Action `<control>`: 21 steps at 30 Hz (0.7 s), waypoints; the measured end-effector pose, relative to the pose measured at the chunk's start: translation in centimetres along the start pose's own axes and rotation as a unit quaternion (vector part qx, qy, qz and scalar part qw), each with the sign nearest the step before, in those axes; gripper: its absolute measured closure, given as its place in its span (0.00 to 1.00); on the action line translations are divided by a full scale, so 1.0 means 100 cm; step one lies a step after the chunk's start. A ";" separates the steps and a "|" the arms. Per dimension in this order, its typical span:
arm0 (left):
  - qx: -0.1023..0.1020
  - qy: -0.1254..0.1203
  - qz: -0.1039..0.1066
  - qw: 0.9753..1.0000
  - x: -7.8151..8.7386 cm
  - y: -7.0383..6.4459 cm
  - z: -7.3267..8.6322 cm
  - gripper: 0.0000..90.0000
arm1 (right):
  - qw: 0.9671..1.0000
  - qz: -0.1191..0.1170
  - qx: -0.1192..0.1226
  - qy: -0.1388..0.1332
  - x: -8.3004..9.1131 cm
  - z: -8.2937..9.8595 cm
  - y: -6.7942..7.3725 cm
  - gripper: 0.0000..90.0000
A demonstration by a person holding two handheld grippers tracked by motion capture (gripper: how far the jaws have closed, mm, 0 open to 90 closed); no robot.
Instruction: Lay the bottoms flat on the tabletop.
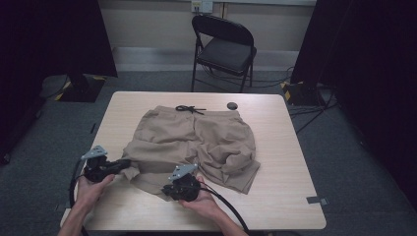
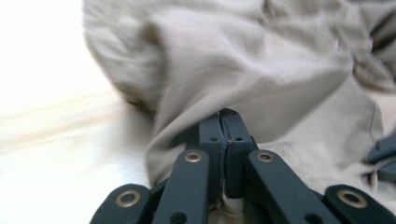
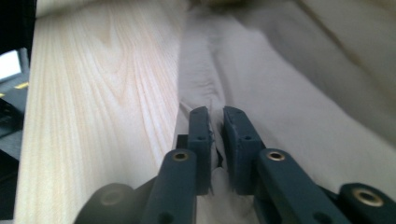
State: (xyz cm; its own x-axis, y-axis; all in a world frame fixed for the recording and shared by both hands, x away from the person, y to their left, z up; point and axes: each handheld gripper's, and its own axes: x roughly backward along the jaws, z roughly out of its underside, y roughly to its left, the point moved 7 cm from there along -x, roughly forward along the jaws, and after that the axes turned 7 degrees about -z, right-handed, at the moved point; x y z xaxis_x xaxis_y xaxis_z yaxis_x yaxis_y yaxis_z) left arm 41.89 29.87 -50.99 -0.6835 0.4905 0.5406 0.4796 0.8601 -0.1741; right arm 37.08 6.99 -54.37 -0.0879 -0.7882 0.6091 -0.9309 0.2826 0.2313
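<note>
— One pair of tan shorts [image 1: 196,142], spread on one pale wooden table [image 1: 285,162]. Soft, wrinkly cloth, with a black string [image 1: 189,109] tied at the waist. One small dark round spot [image 1: 232,105] just beside it. One black folding chair [image 1: 223,46] behind the table.

— And two grippers, one in each hand?

— Yes. Left gripper [image 1: 125,163] at the left leg of the shorts, jaws pressed tight together on a fold of cloth. In the left gripper view [image 2: 223,122], cloth draped over the black tips.

— Right gripper [image 1: 166,189]?

— At the near hem. Jaws nearly closed, pinching a thin edge of cloth [image 3: 215,126]. Smooth grain on the wood beside it.
</note>
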 end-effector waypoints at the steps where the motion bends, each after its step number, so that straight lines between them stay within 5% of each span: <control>1: 0.008 -0.007 -0.002 1.000 0.004 0.003 -0.001 0.99 | 1.000 -0.004 -0.002 -0.001 0.002 0.001 0.000 0.94; 8: 0.005 -0.009 0.013 1.000 0.015 0.009 -0.001 0.99 | 0.999 -0.015 -0.027 -0.029 0.034 0.000 -0.009 0.97; 12: 0.001 -0.009 0.022 1.000 0.015 0.006 -0.002 0.91 | 0.999 -0.010 -0.023 -0.023 0.044 -0.003 -0.011 0.97; 18: 0.009 -0.036 0.054 0.998 0.020 -0.004 -0.012 0.71 | 1.000 -0.023 -0.020 -0.007 0.065 0.015 0.000 0.97; 21: -0.003 -0.022 0.060 0.998 0.015 -0.012 -0.012 0.68 | 0.999 -0.033 -0.012 0.002 0.069 0.026 0.012 0.97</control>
State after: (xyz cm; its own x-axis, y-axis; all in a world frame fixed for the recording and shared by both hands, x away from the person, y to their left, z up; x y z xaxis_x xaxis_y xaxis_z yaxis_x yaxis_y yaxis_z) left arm 40.95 29.42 -49.02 -0.6452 0.5954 0.4788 0.5619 0.7944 -0.2306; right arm 34.42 0.48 -51.80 -0.0248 -0.8031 0.5954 -0.9262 0.2426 0.2887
